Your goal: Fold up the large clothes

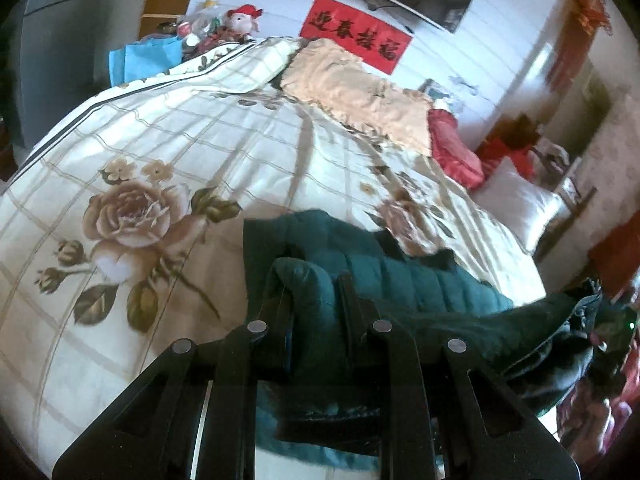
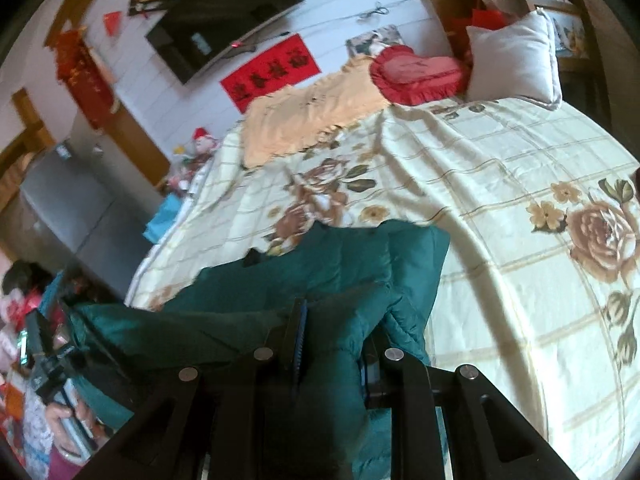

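Dark green, quilted and puffy: that's the padded coat (image 1: 400,280), and it's stretched between both grippers over the near edge of the bed (image 1: 180,152). The left gripper (image 1: 316,292) has its fingers pinched together on a fat roll of the coat's fabric, which bulges up between them. The right gripper (image 2: 336,320) is clamped on another bunch of the same coat (image 2: 320,264), with the cloth squeezed between the fingers and spilling down over them (you can see the blue ridged pad on one finger).

From the left wrist view the coat runs off to the right in a long band, part lying on the cream floral bedspread (image 1: 132,208) and part lifted off it. From the right wrist view the far edge of the coat lies flat on the bedspread, just short of a big printed rose.

Further up the bed there's a peach blanket (image 2: 312,112), a red heart-shaped cushion (image 2: 416,76) and a white pillow (image 2: 512,56). A red banner (image 1: 356,34) is stuck on the wall under a dark TV (image 2: 220,16).
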`<action>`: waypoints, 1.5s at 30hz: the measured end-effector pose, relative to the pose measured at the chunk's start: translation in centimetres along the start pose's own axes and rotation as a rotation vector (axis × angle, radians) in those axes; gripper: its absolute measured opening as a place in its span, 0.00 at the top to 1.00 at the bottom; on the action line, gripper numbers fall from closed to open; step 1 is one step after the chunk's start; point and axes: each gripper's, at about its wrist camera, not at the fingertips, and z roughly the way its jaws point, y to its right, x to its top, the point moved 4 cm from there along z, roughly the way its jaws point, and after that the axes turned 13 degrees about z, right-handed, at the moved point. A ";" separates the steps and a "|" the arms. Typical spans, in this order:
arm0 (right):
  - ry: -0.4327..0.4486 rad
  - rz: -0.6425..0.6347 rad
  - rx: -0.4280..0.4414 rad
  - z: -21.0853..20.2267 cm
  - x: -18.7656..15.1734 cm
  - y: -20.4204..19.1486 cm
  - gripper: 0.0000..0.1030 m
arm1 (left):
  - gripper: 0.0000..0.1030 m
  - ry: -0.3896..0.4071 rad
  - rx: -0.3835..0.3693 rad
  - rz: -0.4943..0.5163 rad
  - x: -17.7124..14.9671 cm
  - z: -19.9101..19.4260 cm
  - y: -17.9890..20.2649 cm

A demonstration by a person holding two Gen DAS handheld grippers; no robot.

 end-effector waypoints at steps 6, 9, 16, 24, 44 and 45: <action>-0.012 0.100 -0.045 4.9 3.2 2.2 0.82 | 0.83 -0.038 0.059 -0.044 1.1 5.2 -1.6; -0.012 0.115 -0.065 7.0 3.6 2.7 0.82 | 0.83 -0.050 0.067 -0.064 1.0 7.0 -2.0; -0.031 0.178 -0.007 8.4 4.4 3.2 0.53 | 0.73 -0.103 -0.039 -0.097 1.7 8.6 -2.8; 0.096 0.108 0.009 3.1 5.0 1.4 0.31 | 0.54 -0.088 -0.112 -0.070 3.0 5.6 -2.4; -0.020 -0.445 -0.148 14.9 -3.1 -11.3 0.32 | 0.28 -0.102 0.128 0.091 -0.4 10.1 2.2; -0.027 -0.439 -0.156 15.7 -3.0 -11.2 0.32 | 0.27 -0.111 0.138 0.086 -0.4 10.8 1.9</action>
